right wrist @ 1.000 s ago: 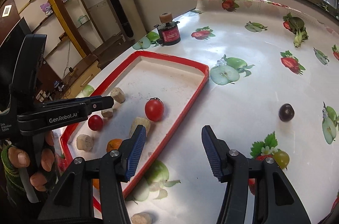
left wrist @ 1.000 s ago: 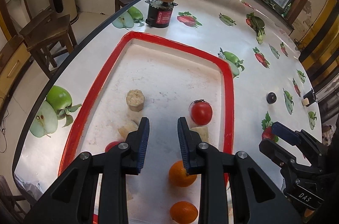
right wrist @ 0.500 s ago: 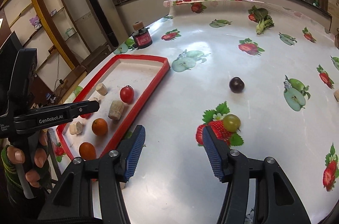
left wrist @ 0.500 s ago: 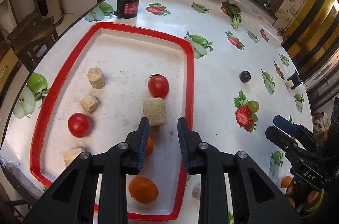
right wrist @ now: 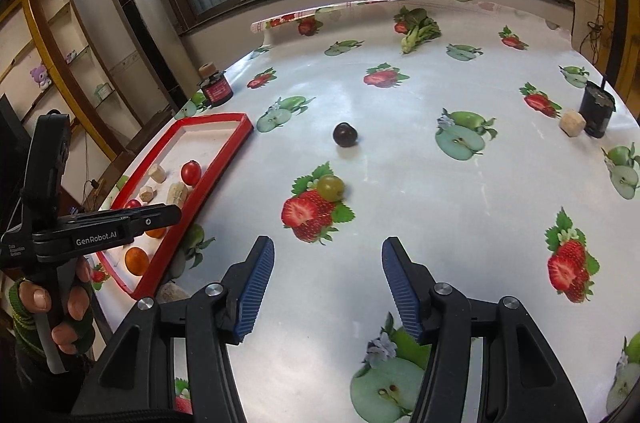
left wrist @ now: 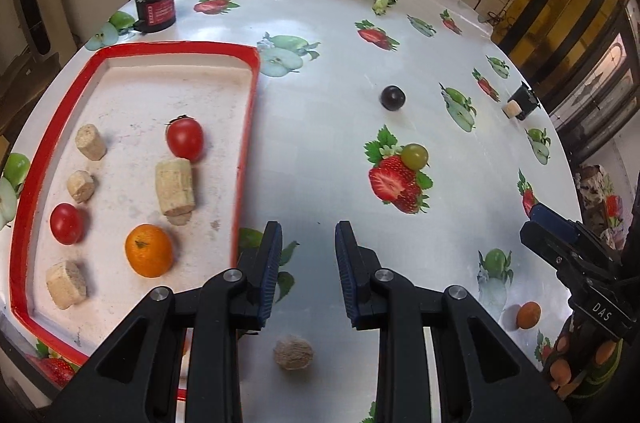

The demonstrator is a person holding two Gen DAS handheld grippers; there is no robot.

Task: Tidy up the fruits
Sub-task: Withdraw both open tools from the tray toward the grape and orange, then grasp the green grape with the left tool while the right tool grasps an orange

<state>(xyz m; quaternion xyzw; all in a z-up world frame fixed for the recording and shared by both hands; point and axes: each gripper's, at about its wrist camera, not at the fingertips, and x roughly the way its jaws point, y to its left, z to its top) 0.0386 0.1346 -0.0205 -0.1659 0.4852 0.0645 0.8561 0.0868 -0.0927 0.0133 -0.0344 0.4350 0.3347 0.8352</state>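
Observation:
A red-rimmed tray [left wrist: 245, 127] holds two tomatoes [left wrist: 185, 139], an orange [left wrist: 149, 255] and several cork pieces [left wrist: 175, 186]; it also shows in the right wrist view [right wrist: 224, 159]. A dark plum [left wrist: 392, 97] and a green grape [left wrist: 414, 155] lie loose on the table, seen too in the right wrist view: the plum [right wrist: 345, 134], the grape [right wrist: 330, 186]. My left gripper [left wrist: 307, 273] is open and empty, just right of the tray. My right gripper [right wrist: 328, 287] is open and empty, near the grape.
A red-labelled jar [left wrist: 155, 7] stands beyond the tray. A black cup with a cork beside it [right wrist: 597, 111] sits at the far right. A small orange [left wrist: 528, 315] and a brown nut [left wrist: 293, 353] lie near the table's front edge.
Both grippers swung right, away from the tray toward the table's middle. The left gripper opened a little wider. Nothing was picked up.

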